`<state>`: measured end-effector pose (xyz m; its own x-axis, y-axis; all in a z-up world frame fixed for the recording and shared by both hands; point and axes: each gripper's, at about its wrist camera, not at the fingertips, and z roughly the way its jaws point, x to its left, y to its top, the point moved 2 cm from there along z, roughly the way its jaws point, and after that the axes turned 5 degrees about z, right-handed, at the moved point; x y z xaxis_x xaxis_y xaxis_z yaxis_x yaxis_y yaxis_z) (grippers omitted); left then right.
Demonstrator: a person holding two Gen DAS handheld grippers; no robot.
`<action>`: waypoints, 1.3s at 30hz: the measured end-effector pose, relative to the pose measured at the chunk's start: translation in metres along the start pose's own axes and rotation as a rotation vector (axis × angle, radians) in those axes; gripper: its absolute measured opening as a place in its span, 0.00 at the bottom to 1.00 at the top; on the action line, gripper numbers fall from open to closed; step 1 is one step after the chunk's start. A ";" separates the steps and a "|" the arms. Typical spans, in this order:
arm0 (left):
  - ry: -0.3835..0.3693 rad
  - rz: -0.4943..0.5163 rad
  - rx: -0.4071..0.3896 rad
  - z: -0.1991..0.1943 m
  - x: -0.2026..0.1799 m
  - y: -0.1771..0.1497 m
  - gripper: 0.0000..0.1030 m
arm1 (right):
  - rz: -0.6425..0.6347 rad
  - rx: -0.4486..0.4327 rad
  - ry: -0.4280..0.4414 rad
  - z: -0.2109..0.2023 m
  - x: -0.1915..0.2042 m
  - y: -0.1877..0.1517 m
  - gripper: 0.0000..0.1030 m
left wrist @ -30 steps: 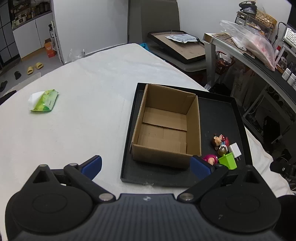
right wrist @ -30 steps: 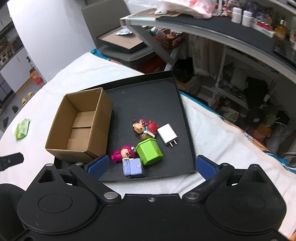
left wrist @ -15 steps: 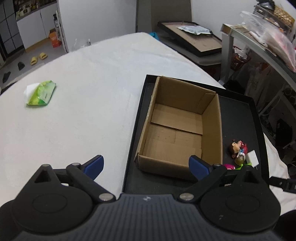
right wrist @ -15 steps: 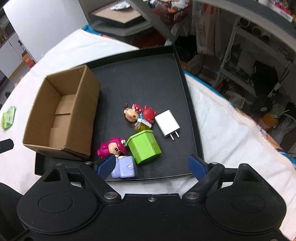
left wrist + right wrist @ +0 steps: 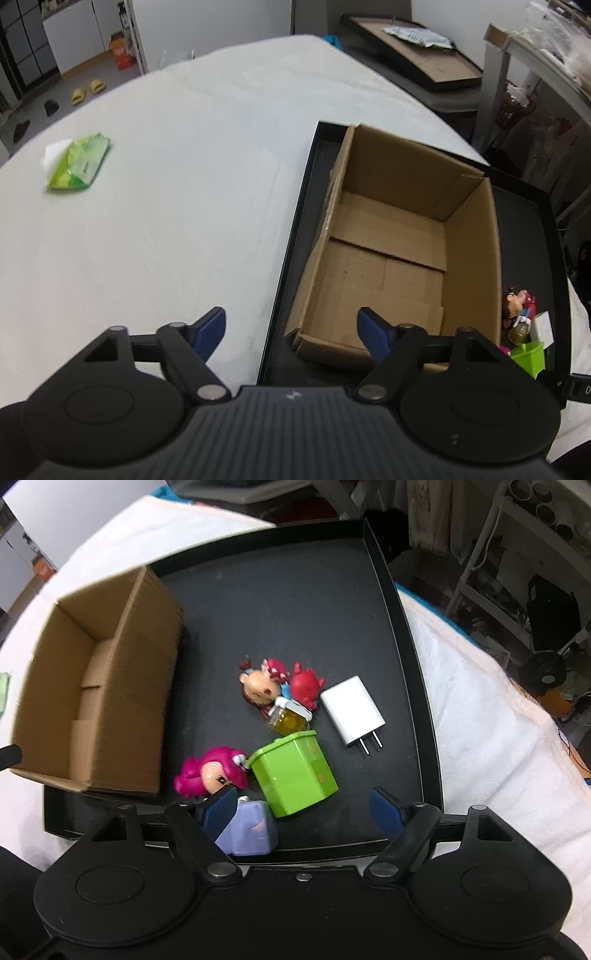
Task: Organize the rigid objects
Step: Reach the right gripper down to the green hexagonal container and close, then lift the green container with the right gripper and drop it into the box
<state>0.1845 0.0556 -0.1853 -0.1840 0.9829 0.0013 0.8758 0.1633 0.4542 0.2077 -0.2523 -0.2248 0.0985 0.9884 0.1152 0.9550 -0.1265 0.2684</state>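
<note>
Left gripper point(image 5: 291, 329) is spread wide and holding nothing, low centre of its view, straddling the near left corner of the cardboard box point(image 5: 399, 258) — box is empty, sits on the left half of the black tray point(image 5: 417, 716). Right gripper point(image 5: 303, 808) is also wide open and empty, hovering over the near end of the toy pile at lower centre of its frame. Pile, left to right: pink-haired figure point(image 5: 210, 775) with its lilac body partly under the left fingertip point(image 5: 221, 805), green bin-shaped toy point(image 5: 295, 773) touching it, brown-haired figure point(image 5: 260, 690) and red crab-like toy point(image 5: 306, 686) above it with a small yellow piece between, white charger point(image 5: 352, 709) on the right, prongs toward the camera. Likely step: first pick, nothing boxed yet. I'd take the green bin — flat sides, squarely between the fingers; centre on it so the left fingertip clears the pink-haired figure, close on the flat faces, lift straight up before crossing to the box. Worktop point(image 5: 184, 184) is covered in white cloth; green wipes pack point(image 5: 79, 166) upper left, well apart from the tray. Room is cluttered: shelving and desks at right, slippers on the floor upper left.
</note>
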 end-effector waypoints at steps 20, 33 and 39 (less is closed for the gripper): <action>-0.046 -0.041 0.044 0.027 -0.006 0.001 0.12 | -0.035 0.009 -0.017 0.033 0.008 0.011 0.51; -0.061 -0.053 0.034 0.016 -0.004 -0.011 0.12 | -0.054 -0.083 0.010 -0.013 0.020 0.001 0.51; -0.058 -0.047 0.032 0.013 -0.003 -0.013 0.12 | -0.077 -0.123 0.020 -0.033 0.030 0.003 0.51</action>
<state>0.1795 0.0511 -0.2028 -0.2000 0.9772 -0.0720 0.8806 0.2114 0.4241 0.2046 -0.2255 -0.1886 0.0197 0.9939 0.1085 0.9180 -0.0610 0.3919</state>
